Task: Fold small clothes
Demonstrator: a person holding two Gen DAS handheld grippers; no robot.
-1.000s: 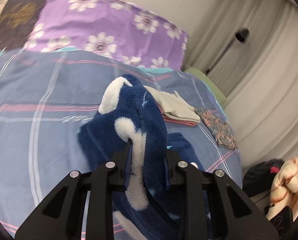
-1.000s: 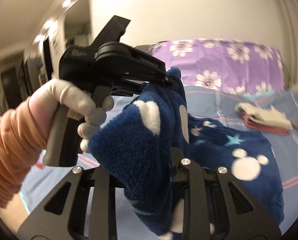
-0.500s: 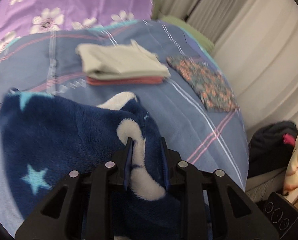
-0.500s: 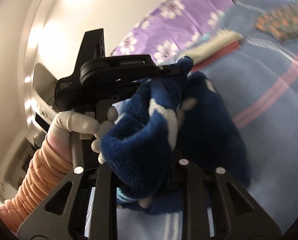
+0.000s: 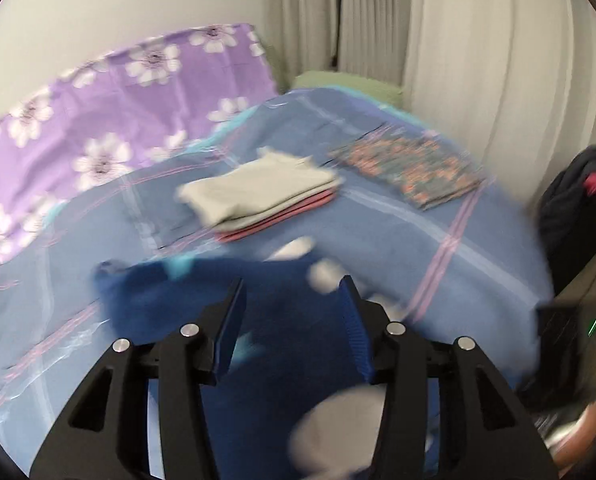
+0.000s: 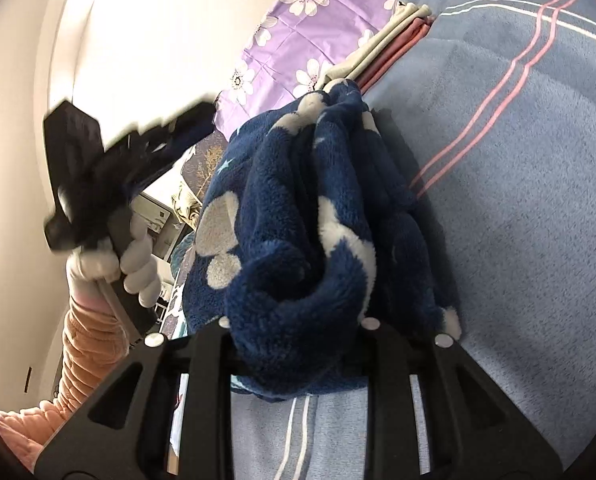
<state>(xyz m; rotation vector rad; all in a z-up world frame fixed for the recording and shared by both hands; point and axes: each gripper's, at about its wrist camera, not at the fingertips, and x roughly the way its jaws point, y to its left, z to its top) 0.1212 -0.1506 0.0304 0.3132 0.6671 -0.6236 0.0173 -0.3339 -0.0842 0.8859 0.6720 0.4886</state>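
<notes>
Fleece garment, navy with white mouse-head shapes and pale stars, is bunched up on the blue plaid blanket right in front of your right gripper, and a thick fold of it fills the gap between that gripper's fingers, so the claw is clamped on the fabric with the pads buried in the pile. In your left wrist view the same garment lies spread flat under and ahead of your left gripper; its blue-padded fingers stand wide apart with nothing between them, hovering just above the fleece. That view is motion-blurred, so fine detail on the cloth is hard to read. From the right wrist view you can see your left hand in a white glove, wrapped around the black handle of the left tool, up and to the left of the bundle, also blurred. Farther along the bed, a folded stack of beige over pink pieces sits beyond the fleece, and a small floral patterned cloth lies flat to the right of it, apart from it. A purple flowered pillow leans at the far left end, with pale curtains on the right.
</notes>
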